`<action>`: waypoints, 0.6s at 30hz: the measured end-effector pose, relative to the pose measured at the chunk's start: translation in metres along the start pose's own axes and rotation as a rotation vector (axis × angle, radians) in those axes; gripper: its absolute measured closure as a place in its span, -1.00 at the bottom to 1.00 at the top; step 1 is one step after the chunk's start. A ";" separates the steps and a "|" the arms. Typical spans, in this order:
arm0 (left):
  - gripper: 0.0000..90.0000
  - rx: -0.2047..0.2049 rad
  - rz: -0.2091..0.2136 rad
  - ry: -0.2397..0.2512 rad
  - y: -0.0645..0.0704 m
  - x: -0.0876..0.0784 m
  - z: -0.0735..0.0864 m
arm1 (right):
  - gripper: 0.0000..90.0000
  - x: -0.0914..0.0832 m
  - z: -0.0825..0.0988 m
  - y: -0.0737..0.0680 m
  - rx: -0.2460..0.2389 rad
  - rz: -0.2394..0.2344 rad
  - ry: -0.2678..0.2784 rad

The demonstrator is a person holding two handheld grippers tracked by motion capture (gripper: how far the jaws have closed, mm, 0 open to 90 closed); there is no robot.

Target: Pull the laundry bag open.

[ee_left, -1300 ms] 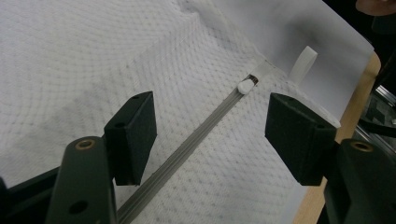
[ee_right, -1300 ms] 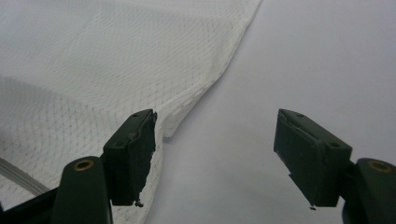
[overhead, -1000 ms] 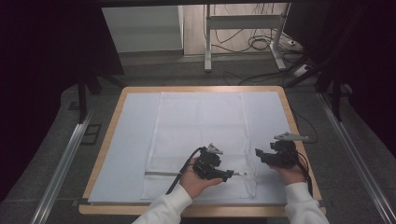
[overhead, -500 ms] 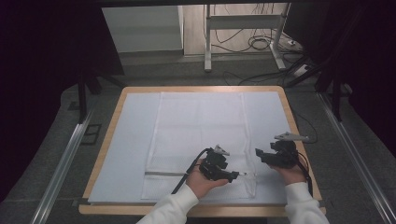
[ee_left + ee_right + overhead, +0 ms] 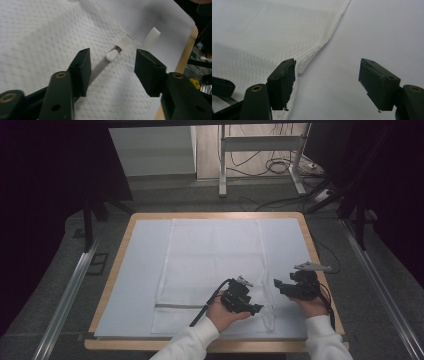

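A white mesh bag point(image 5: 215, 265) lies flat on the white-covered table point(image 5: 116, 270), with a zipper point(image 5: 177, 306) running across near its front edge. My left gripper point(image 5: 256, 309) hovers low over the zipper's right end. In the left gripper view its jaws point(image 5: 113, 58) have just been closing and stand on either side of the small white zipper pull point(image 5: 111, 55) without pressing it. A white loop tab point(image 5: 151, 37) sticks up beyond. My right gripper point(image 5: 278, 286) rests open by the bag's right edge, and its jaws point(image 5: 328, 63) straddle the mesh edge point(image 5: 317, 53) and bare sheet.
The wooden table rim point(image 5: 320, 270) runs close to the right hand. Behind the table stand a metal frame point(image 5: 222, 165) and loose cables point(image 5: 280, 167) on the floor. Floor rails point(image 5: 65, 295) flank both sides.
The left gripper has slid to the right along the zipper toward the bag's right edge, and its jaws look narrower. The right gripper has stayed where it was.
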State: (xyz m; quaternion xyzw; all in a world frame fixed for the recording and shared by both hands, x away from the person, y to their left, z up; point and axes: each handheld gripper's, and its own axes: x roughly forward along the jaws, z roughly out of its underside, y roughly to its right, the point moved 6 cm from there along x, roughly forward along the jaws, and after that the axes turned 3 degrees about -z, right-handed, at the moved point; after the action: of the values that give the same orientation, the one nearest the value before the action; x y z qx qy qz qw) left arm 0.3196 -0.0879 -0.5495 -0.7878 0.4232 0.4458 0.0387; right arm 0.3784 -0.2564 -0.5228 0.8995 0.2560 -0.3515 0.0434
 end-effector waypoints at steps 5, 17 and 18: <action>0.15 -0.028 0.019 -0.016 0.001 0.004 0.000 | -0.36 -0.001 0.000 0.000 0.001 0.000 0.001; 0.19 -0.068 0.068 -0.049 0.002 0.014 0.000 | -0.36 -0.001 -0.001 0.000 0.001 0.002 0.004; 0.20 -0.070 0.072 -0.053 0.002 0.015 0.000 | -0.36 -0.001 -0.001 0.000 0.001 0.002 0.003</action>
State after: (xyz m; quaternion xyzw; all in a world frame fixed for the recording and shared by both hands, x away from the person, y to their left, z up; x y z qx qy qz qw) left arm 0.3220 -0.0986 -0.5597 -0.7608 0.4345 0.4820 0.0062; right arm 0.3789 -0.2568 -0.5219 0.9003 0.2552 -0.3501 0.0430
